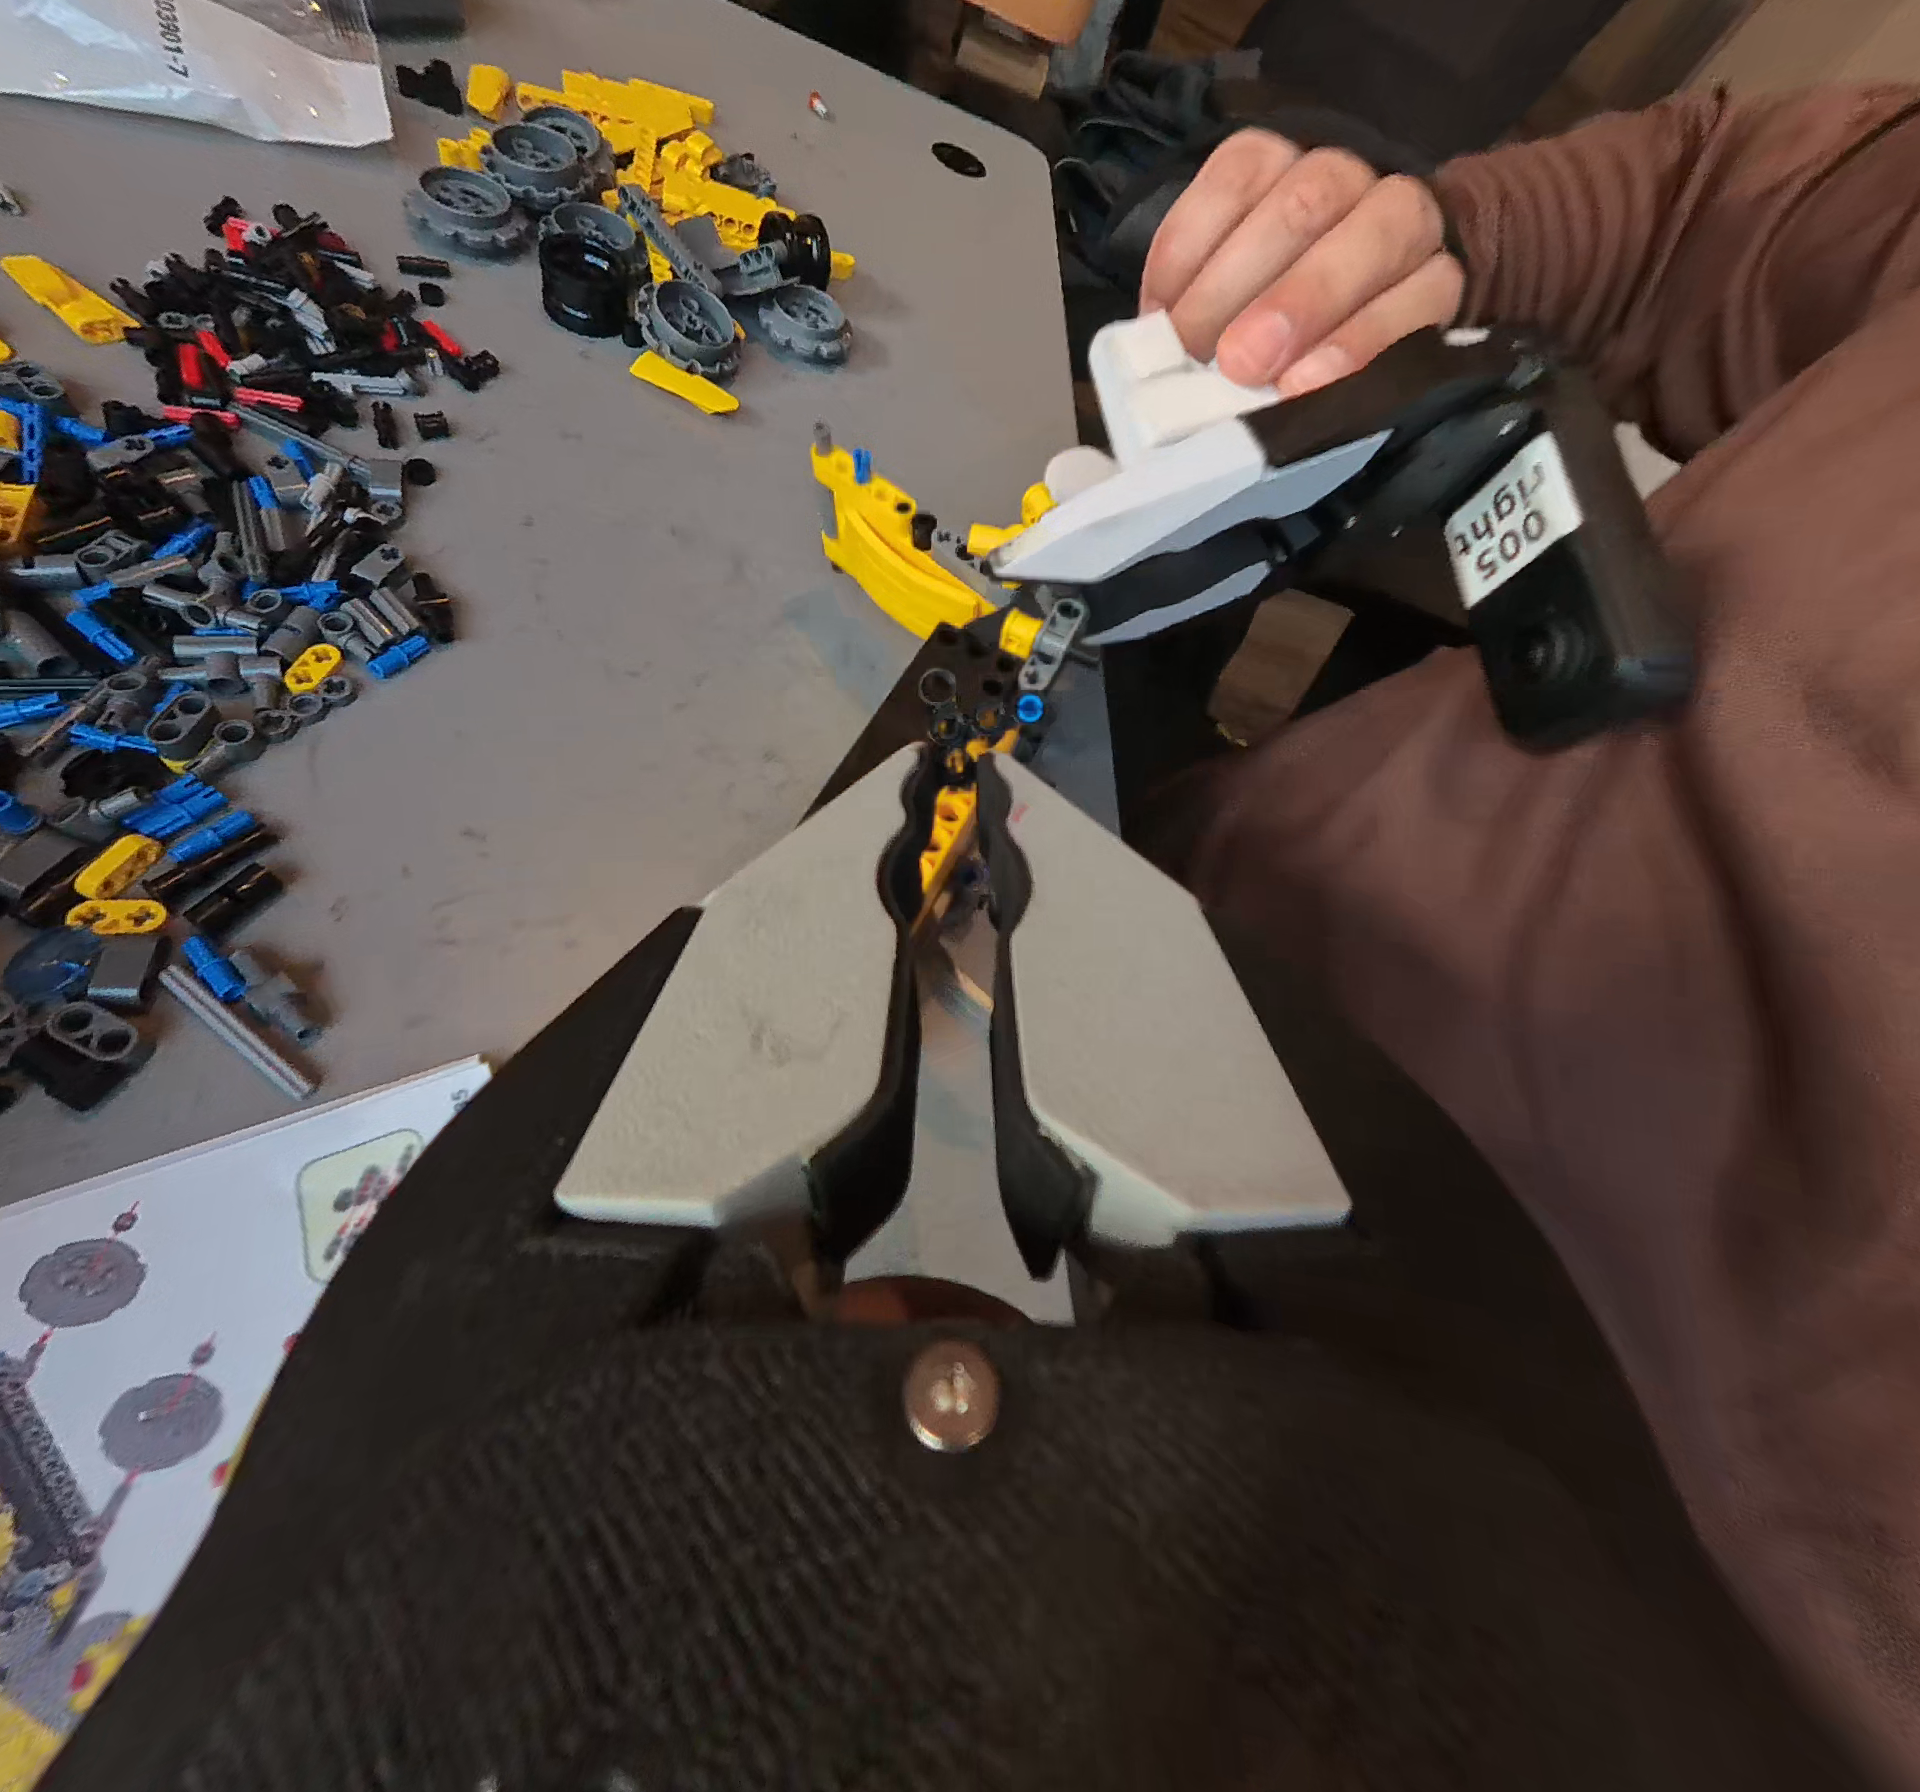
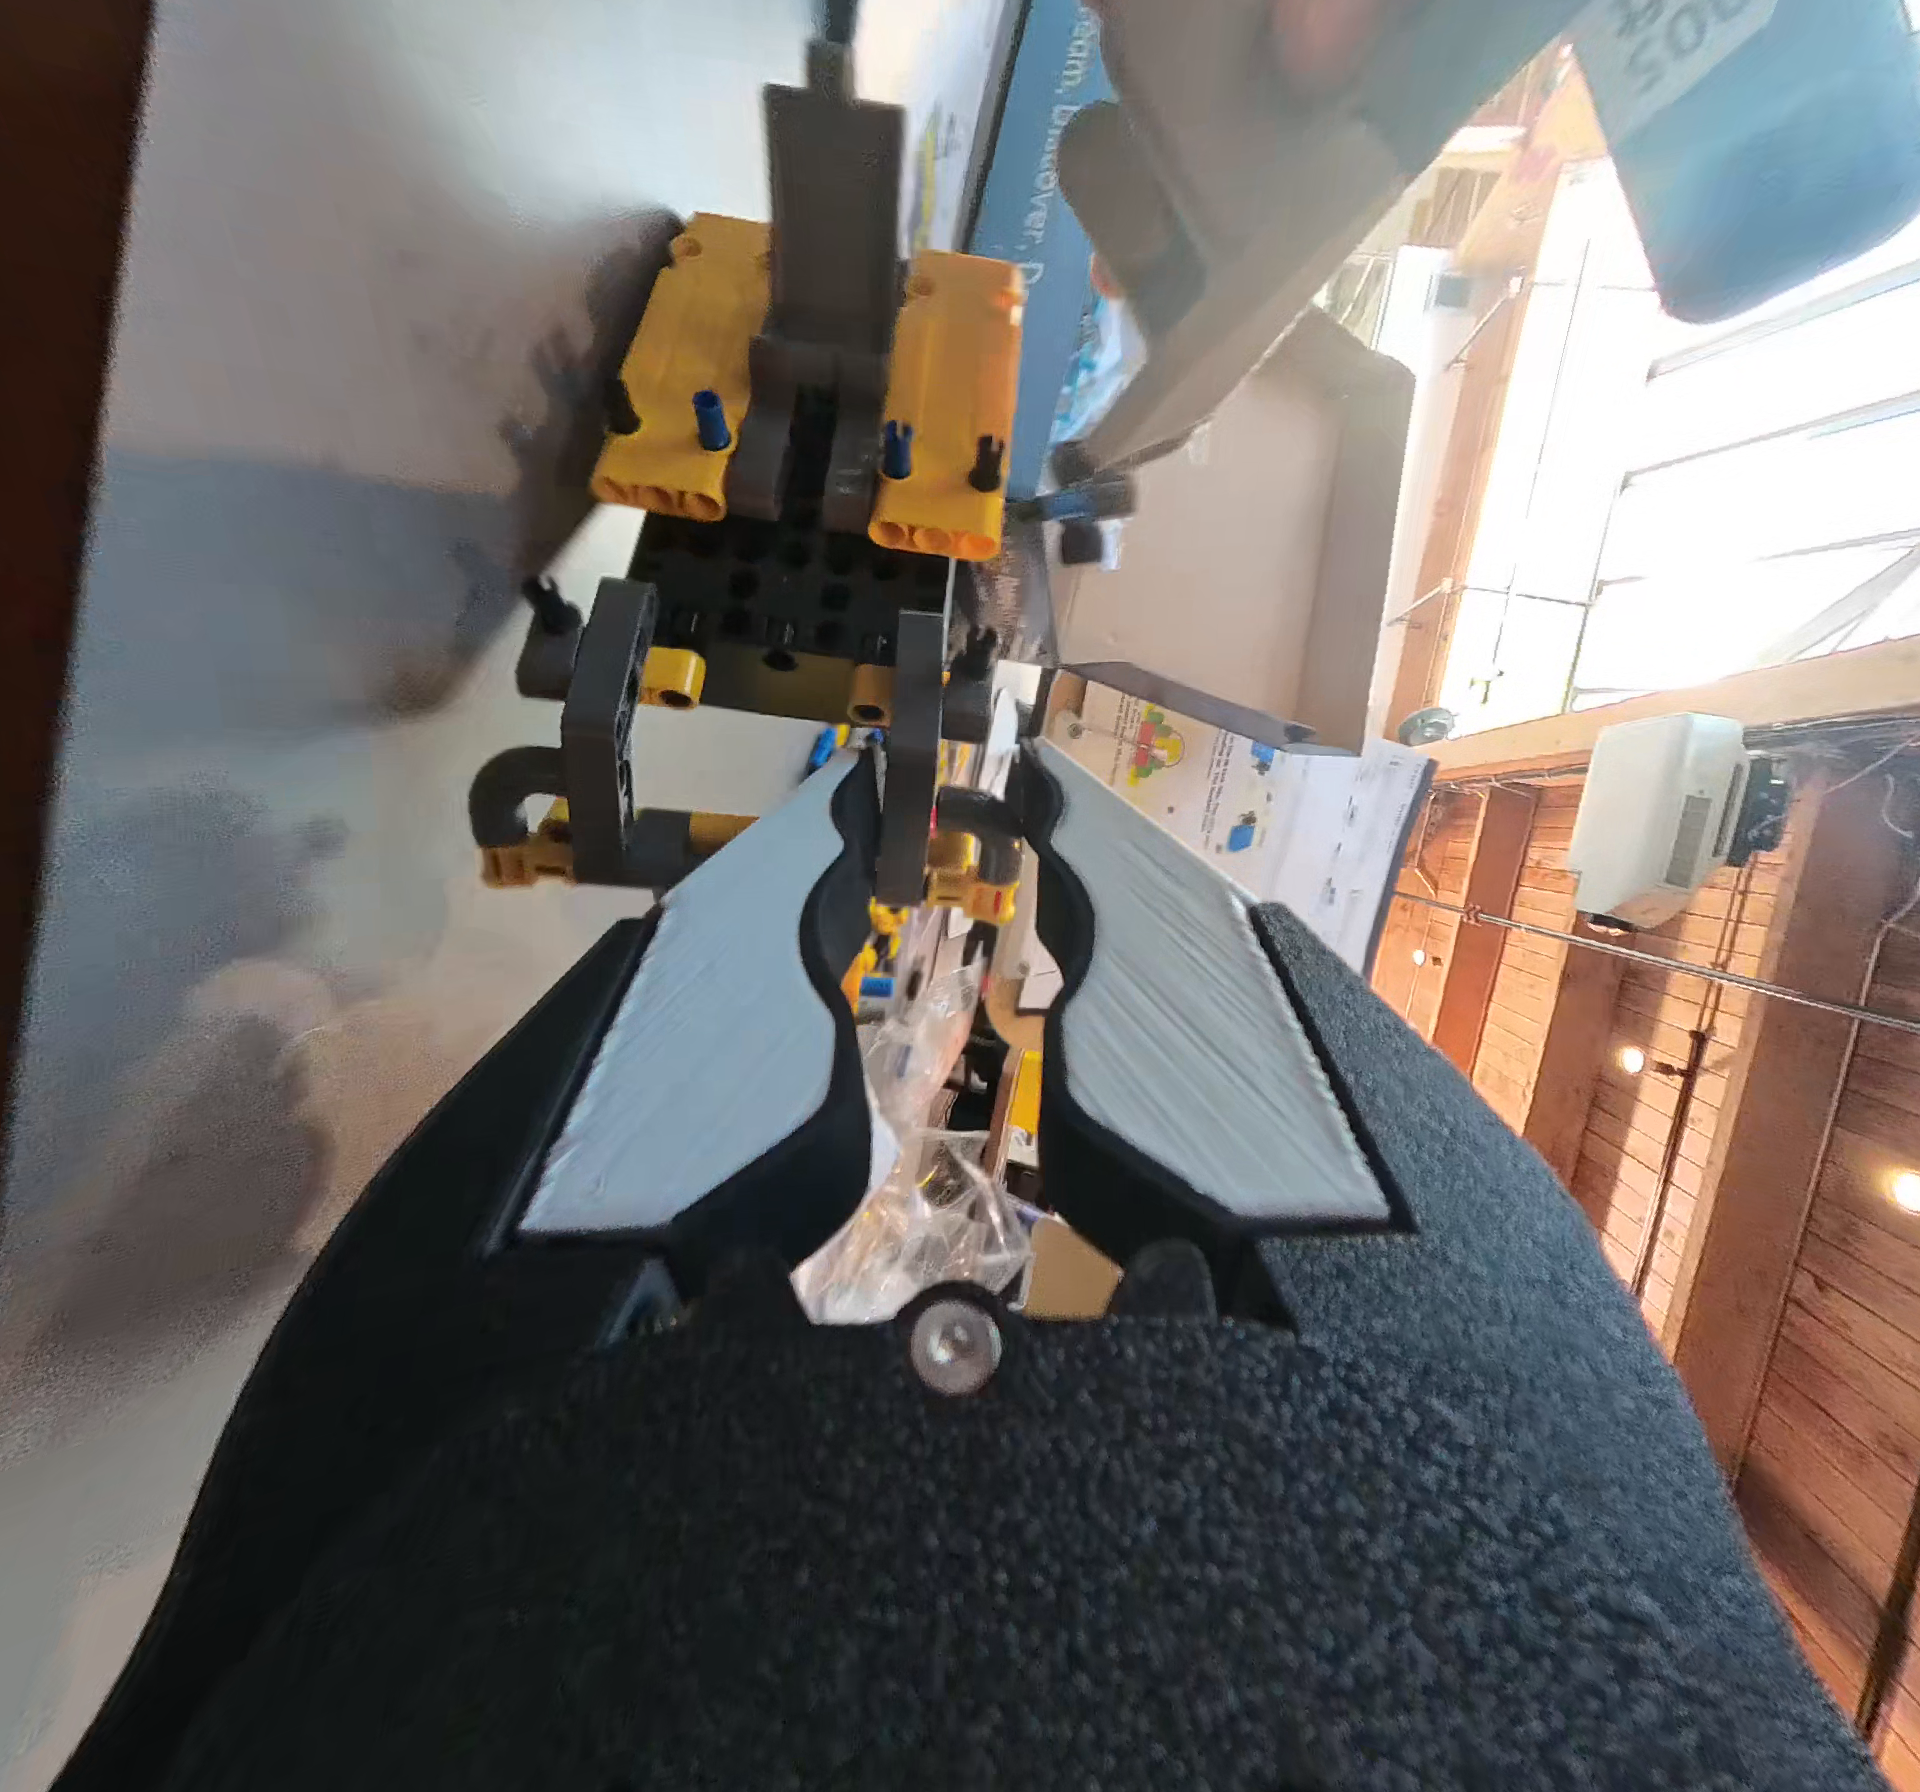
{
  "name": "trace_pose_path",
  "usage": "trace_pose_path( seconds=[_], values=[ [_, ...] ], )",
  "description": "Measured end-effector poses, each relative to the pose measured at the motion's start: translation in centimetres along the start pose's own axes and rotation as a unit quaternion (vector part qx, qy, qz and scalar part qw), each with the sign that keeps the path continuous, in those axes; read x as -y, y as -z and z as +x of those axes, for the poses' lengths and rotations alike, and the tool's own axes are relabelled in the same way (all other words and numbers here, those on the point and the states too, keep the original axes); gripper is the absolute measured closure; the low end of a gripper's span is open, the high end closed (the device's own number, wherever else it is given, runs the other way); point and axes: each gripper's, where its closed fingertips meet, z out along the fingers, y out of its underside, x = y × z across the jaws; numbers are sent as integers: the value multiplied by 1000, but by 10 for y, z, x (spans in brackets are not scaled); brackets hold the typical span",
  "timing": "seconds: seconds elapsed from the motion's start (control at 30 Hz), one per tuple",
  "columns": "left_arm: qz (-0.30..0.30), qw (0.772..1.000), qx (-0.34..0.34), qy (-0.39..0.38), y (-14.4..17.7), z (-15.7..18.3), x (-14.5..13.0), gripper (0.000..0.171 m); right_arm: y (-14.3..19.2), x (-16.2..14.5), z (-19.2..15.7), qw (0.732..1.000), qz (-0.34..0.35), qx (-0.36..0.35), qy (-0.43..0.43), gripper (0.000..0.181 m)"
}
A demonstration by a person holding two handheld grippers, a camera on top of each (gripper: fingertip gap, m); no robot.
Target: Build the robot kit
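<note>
The yellow and black brick assembly hangs in the air just off the corner of the grey table, pinched from two sides. Its long axis runs straight away from the left gripper: a black perforated block lies nearest those fingertips, and the curved yellow arms point on toward the table. The left gripper's jaws are closed on the near end, with a yellow beam visible in the narrow slot between the black pads. The right gripper, held in a hand in a brown sleeve, comes in from the right and is clamped across the model's side. In the right wrist view the assembly stands lengthwise up the picture, with a grey L-shaped beam caught between the right gripper tips and yellow panels and a grey bracket farther off. On the table lie loose heaps: blue, grey and black pins and connectors, and grey wheels with yellow beams. A clear plastic bag holds some grey parts, though which ones cannot be made out. An instruction booklet lies open at the near edge.
</note>
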Motion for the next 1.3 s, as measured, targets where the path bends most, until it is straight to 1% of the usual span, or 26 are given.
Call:
trace_pose_path(
  seconds=[0.07, 0.13, 0.17, 0.23, 0.27, 0.33, 0.4, 0.47, 0.5, 0.57, 0.63, 0.67, 0.73, 0.77, 0.8, 0.87, 0.9, 1.0, 1.07, 1.13, 1.2, 1.3],
  values=[
    [25, 1000, 9, 3, 1, 2, 4, 167, 5, 0, -11, 1000, -9, -4, 0, 157],
    [39, 999, 27, -18, 3, -1, 8, 168, 13, 3, -12, 1000, -9, -24, 0, 159],
    [39, 998, 39, -32, 3, -6, 9, 168, 16, 6, -11, 999, -8, -34, 1, 159],
    [30, 998, 52, -27, 2, -18, 9, 167, 23, 11, -9, 999, -6, -49, -3, 154],
    [31, 998, 51, -24, 1, -22, 10, 167, 26, 11, -9, 999, -13, -46, -14, 155],
    [32, 998, 48, -14, 1, -26, 13, 167, 33, 9, -13, 997, -30, -5, -68, 166],
    [41, 999, 9, -4, 1, -15, 19, 167, 44, 4, -15, 986, -46, 45, -151, 166],
    [47, 999, -24, -12, 0, -3, 25, 168, 56, -1, -17, 966, -50, 91, -238, 161],
    [39, 998, -39, -25, -2, 2, 25, 168, 61, -5, -16, 954, -54, 101, -276, 161],
    [28, 995, -69, -60, -10, 9, 23, 168, 65, -14, -12, 931, -56, 101, -345, 147],
    [30, 991, -99, -87, -18, 14, 25, 168, 63, -21, -9, 902, -45, 90, -420, 149],
    [31, 989, -103, -97, -21, 13, 26, 168, 62, -21, -7, 883, -28, 79, -462, 148],
    [28, 990, -88, -102, -25, 5, 27, 167, 59, -18, -1, 842, 17, 60, -536, 146],
    [22, 991, -81, -103, -25, 1, 25, 168, 58, -14, -2, 829, 32, 67, -555, 144],
    [7, 993, -64, -103, -23, -7, 21, 168, 58, -11, -7, 826, 35, 83, -557, 143],
    [-13, 994, -10, -105, -17, -31, 17, 167, 56, -12, -19, 838, 16, 91, -537, 141],
    [-21, 995, -5, -101, -14, -37, 15, 167, 56, -11, -25, 842, 11, 89, -532, 141],
    [-31, 997, -26, -70, -17, -41, 10, 167, 59, 0, -37, 842, 6, 102, -530, 150],
    [-50, 996, -50, -56, -23, -36, 1, 168, 60, 3, -40, 846, -4, 103, -523, 149],
    [-76, 993, -67, -53, -26, -30, -9, 168, 56, 14, -41, 851, -2, 120, -511, 151],
    [-88, 993, -62, -57, -25, -28, -12, 168, 48, 21, -42, 863, -13, 127, -489, 157],
    [-94, 993, -58, -47, -23, -24, -15, 168, 36, 15, -39, 882, -36, 111, -457, 157]
  ],
)
